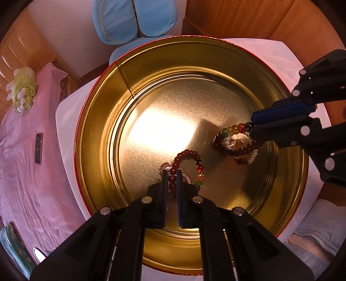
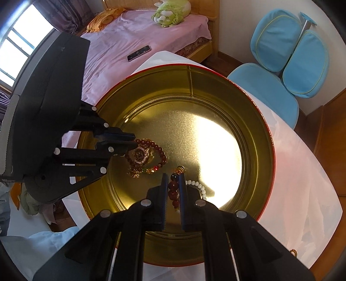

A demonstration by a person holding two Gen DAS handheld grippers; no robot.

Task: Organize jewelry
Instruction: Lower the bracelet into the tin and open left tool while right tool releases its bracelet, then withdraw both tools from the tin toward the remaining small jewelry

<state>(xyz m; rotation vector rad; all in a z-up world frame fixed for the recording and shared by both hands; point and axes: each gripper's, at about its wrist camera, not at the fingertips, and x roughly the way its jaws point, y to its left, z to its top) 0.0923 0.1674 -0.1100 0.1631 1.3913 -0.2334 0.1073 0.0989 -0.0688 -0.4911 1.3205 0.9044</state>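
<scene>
A round gold tin with a red outer rim (image 1: 97, 108) (image 2: 262, 129) stands on a white table. My left gripper (image 1: 172, 174) (image 2: 134, 143) points down into it, shut on a dark red bead bracelet (image 1: 187, 154) (image 2: 154, 144) that has a few coloured beads. A gold watch-like piece (image 2: 140, 154) lies tangled under that bracelet. My right gripper (image 2: 173, 176) (image 1: 252, 125) is shut on a second red bead bracelet (image 2: 173, 186) (image 1: 236, 128). A white bead string (image 2: 197, 185) (image 1: 227, 143) lies coiled with it on the tin's floor.
The white table (image 1: 69, 112) (image 2: 302, 173) carries the tin. Beside it is a pink bed with a phone (image 1: 39, 149) (image 2: 138, 53) and a green plush toy (image 1: 21, 93) (image 2: 170, 10). A blue chair (image 1: 138, 19) (image 2: 287, 49) stands at the table's far side.
</scene>
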